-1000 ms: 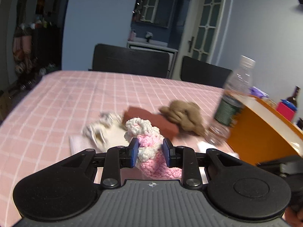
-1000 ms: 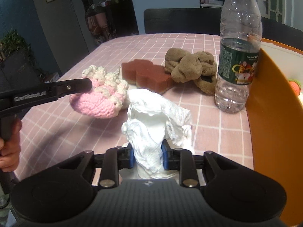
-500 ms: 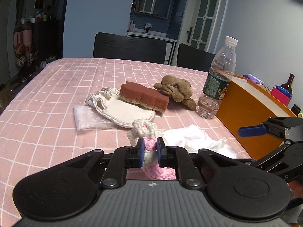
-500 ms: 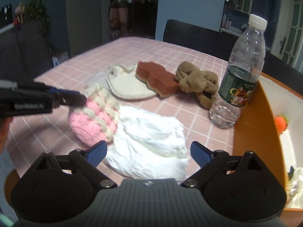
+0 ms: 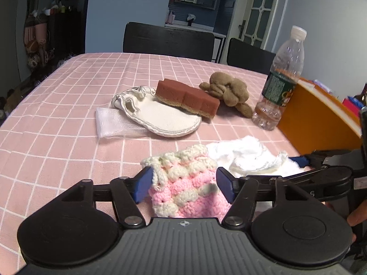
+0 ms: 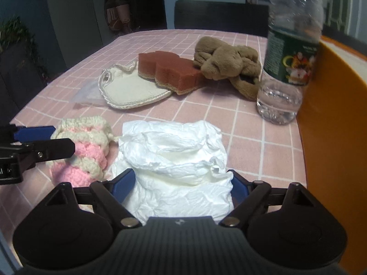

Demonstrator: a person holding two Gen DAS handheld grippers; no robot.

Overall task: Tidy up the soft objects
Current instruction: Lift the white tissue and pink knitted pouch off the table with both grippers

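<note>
Crochet pouch (image 5: 183, 183), pink and cream, lies beside crumpled white cloth (image 6: 176, 160); left gripper (image 5: 183, 184), pinching it a second ago, now spread, right gripper (image 6: 181, 183) likewise spread.

Beyond my counter's (image 5: 68, 87) far edge stand two black chairs (image 5: 168, 40) against a blue wall (image 5: 126, 4), a glazed white door (image 5: 259, 11) at right, dim shelving (image 5: 41, 34) left.
</note>
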